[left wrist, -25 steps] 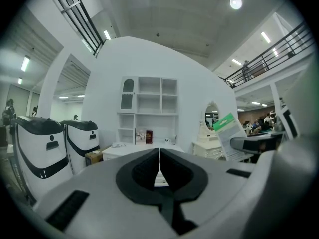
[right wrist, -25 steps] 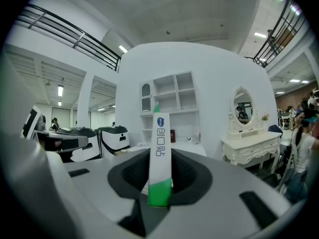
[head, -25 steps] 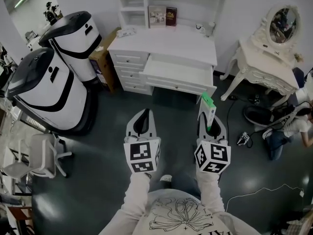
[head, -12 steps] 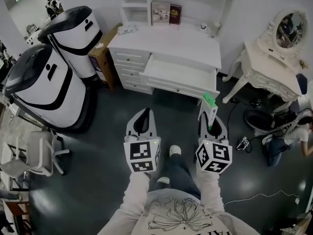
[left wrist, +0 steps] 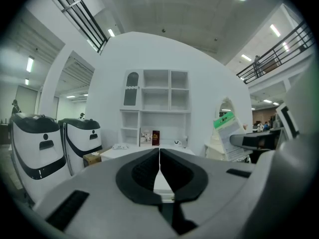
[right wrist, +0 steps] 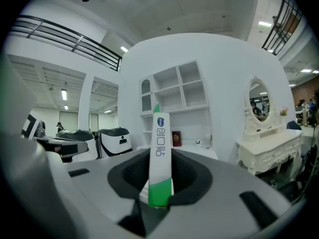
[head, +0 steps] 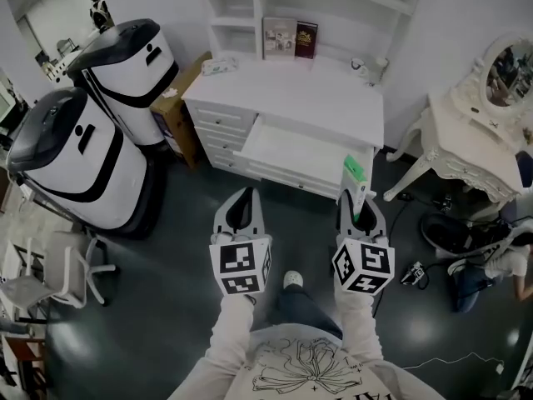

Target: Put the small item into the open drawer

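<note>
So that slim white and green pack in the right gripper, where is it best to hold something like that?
Probably by one end, pads on its two opposite flat sides, coming in along its length, as the right gripper holds it. The pack is long and straight-sided, so the pads seat squarely, and its free end can enter the drawer first.

The white-and-green box [right wrist: 160, 153] carries a blue oval logo and blue lettering along its face, possibly Korean characters, not clearly readable. The book covers [head: 276, 38] are too small to read.
</note>
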The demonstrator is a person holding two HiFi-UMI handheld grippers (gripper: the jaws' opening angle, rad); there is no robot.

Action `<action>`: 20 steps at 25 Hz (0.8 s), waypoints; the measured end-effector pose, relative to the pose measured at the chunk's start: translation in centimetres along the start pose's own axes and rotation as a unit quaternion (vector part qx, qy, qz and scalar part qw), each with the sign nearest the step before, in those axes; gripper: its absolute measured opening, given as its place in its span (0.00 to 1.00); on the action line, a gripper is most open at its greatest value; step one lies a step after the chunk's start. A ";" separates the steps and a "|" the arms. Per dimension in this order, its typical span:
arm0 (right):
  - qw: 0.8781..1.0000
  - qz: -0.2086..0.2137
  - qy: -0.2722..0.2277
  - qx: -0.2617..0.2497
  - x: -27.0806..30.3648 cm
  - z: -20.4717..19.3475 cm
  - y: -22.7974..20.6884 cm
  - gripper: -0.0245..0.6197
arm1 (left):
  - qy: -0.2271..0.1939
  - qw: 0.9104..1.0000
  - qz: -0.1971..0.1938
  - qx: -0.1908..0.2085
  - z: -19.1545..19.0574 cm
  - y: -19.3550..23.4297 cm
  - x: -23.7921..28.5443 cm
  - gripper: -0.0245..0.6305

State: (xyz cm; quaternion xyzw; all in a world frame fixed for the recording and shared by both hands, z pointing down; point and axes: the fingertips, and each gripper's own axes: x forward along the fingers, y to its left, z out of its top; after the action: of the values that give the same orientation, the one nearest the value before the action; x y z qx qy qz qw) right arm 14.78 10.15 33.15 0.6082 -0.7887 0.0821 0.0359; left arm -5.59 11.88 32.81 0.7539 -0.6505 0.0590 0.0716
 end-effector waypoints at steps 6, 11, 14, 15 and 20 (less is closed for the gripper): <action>1.000 0.019 -0.005 0.001 5.3 1.9 -2.8 0.18 | -0.002 1.000 0.022 0.000 1.8 -0.4 5.0 0.05; 0.999 0.037 -0.002 -0.002 8.7 2.5 -4.1 0.18 | 0.000 0.999 0.037 -0.001 2.3 -0.6 8.1 0.05; 0.999 0.044 0.006 -0.003 10.1 2.0 -4.4 0.18 | 0.008 0.999 0.041 -0.004 1.9 -0.6 9.3 0.05; 0.999 0.046 0.010 -0.003 10.5 1.8 -4.4 0.18 | 0.011 0.999 0.042 -0.005 1.7 -0.5 9.6 0.05; 0.998 0.053 0.024 0.000 12.2 1.0 -4.6 0.18 | 0.025 0.999 0.044 -0.007 1.0 -0.5 11.1 0.05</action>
State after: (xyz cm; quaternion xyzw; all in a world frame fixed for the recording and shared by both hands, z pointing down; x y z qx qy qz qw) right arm 16.15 -2.84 34.51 0.5632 -0.8189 0.0980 0.0507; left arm -3.49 0.93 33.87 0.7223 -0.6813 0.0762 0.0908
